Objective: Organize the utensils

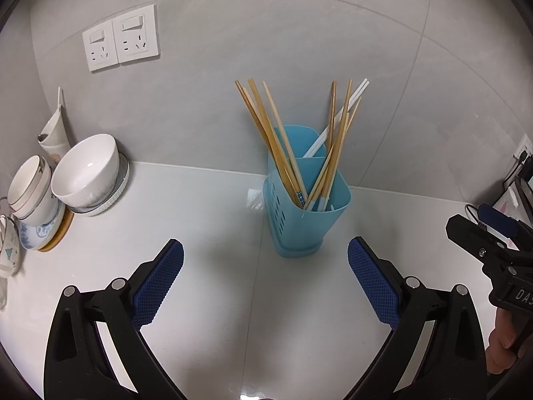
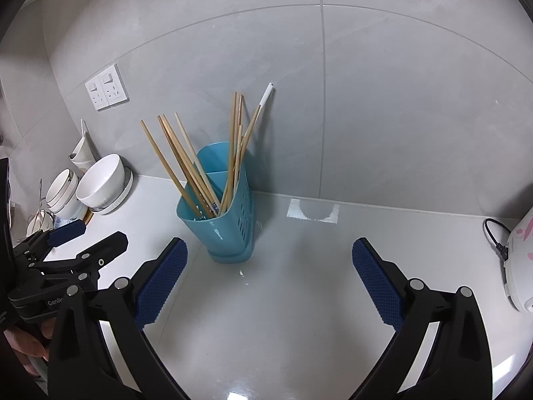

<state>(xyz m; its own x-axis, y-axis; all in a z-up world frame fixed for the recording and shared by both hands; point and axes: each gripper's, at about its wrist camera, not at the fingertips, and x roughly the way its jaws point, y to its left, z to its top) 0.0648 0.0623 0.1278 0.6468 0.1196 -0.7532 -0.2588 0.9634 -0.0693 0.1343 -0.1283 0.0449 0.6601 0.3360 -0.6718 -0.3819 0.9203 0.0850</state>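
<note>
Hovering just above the white countertop (image 1: 216, 300), the left gripper (image 1: 266, 278) is holding its blue-padded jaws spread wide with nothing between them, and the right gripper (image 2: 269, 278) is doing the same beside it. Both are pointing at the blue utensil holder (image 1: 304, 216), which is standing upright near the grey tiled wall (image 1: 299, 50), well within reach of either gripper. Wooden chopsticks (image 1: 276, 140) are leaning out of its front compartment in two splayed bunches, while a white pair (image 1: 336, 123) is slanting across from the rear compartment toward the wall. That loose fan is probably what is waiting to be tidied. Off to the left, stacked white bowls (image 1: 88, 173) are resting tilted against the wall by a double wall socket (image 1: 120, 38); a white appliance (image 2: 521, 266) is sitting at the right edge.
</note>
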